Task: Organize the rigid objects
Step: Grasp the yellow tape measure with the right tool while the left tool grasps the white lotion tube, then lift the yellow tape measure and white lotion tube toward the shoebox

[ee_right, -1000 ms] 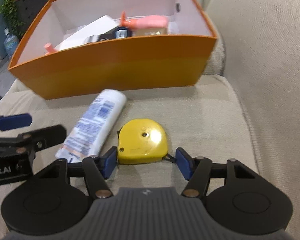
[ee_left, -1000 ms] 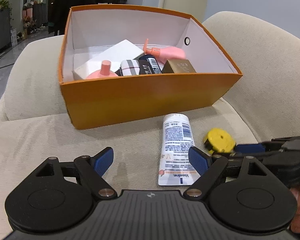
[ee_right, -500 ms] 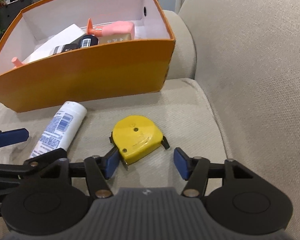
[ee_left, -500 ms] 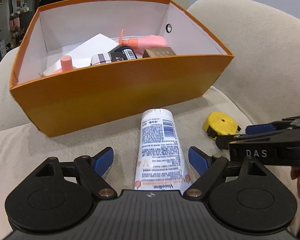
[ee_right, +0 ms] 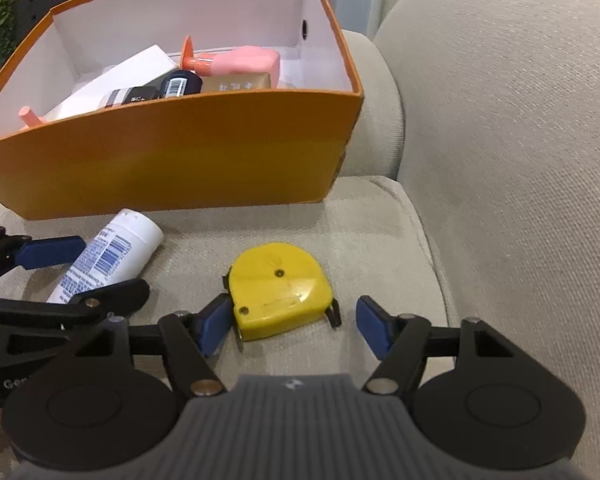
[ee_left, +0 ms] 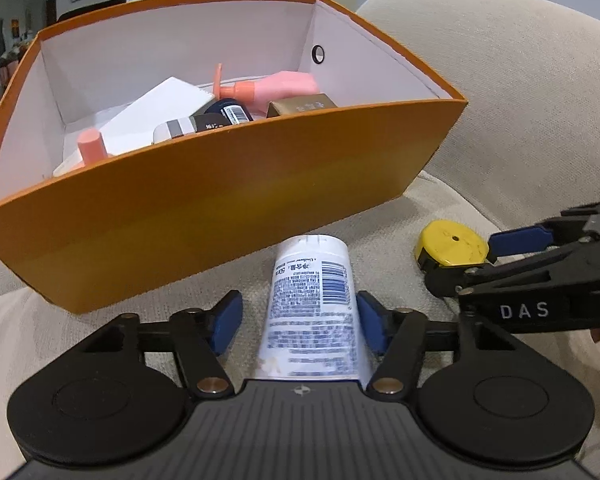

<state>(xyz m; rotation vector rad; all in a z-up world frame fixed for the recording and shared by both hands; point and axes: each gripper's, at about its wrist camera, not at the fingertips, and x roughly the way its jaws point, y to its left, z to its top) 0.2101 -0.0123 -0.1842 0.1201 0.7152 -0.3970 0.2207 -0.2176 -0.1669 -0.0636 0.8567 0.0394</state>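
On the beige sofa cushion (ee_right: 380,216), just in front of the orange box (ee_left: 220,208), two things are still lying outside: a white lotion tube (ee_left: 312,308) and a yellow tape measure (ee_right: 280,288). The left claw (ee_left: 298,320) is straddling the tube, and its jaws have just been closing; the right pad looks to be touching the tube's side, while a gap is still showing on the left, so no firm grip yet. The right claw (ee_right: 292,324) is sitting around the tape measure, its jaws having just been opening; the left pad is lying against the yellow case, the right pad standing clear of it.

Both pickups are likely being set up at once. To do this well, each claw should be centring on its object before squeezing. The tube is round and may roll, so both pads should be meeting its label squarely. The tape measure's flat sides are offering the surest hold. The two claws are working near each other, so lifting in turn would be avoiding a collision.
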